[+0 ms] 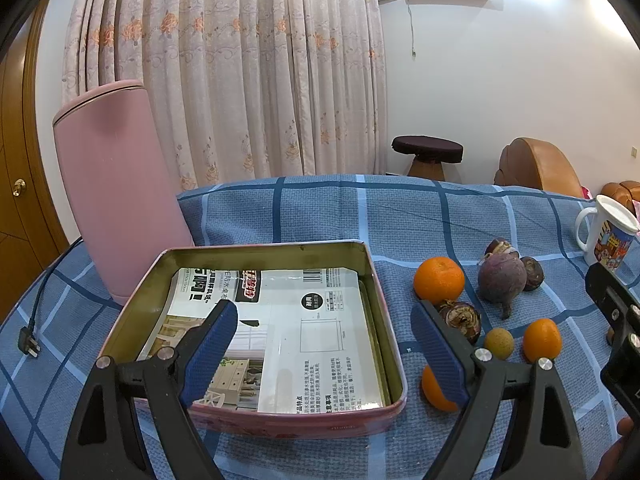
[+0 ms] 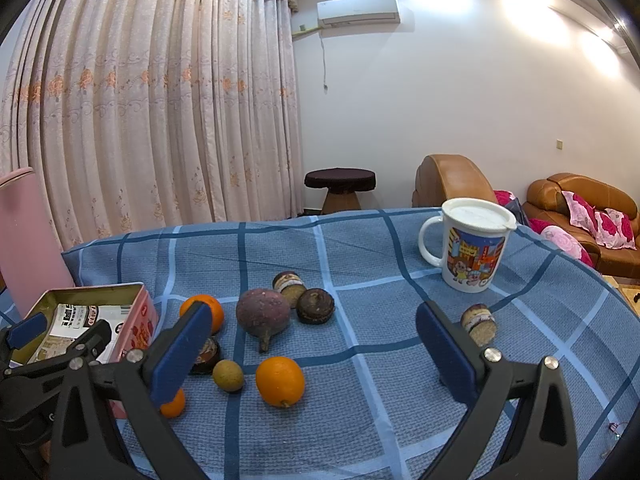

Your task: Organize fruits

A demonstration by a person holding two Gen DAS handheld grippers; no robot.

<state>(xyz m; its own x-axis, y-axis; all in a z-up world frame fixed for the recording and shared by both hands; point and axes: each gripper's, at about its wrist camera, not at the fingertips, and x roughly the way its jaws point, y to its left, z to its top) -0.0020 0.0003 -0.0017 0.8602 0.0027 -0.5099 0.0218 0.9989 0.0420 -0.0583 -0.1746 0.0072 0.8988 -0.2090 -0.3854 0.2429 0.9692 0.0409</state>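
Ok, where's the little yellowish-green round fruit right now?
In the right wrist view the small yellowish-green fruit lies on the blue checked cloth, just left of the nearest orange and in front of the purple root.

Long curtains [image 2: 152,120] with orange flowers hang at 10 o'clock. A white air conditioner [image 2: 359,7] sits high on the white wall [image 2: 460,100]. A brown sofa [image 2: 588,220] with pink pillows waits at 3 o'clock.

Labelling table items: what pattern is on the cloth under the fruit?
The tablecloth is blue with a checked grid of dark and light blue lines, clearest in the right wrist view.
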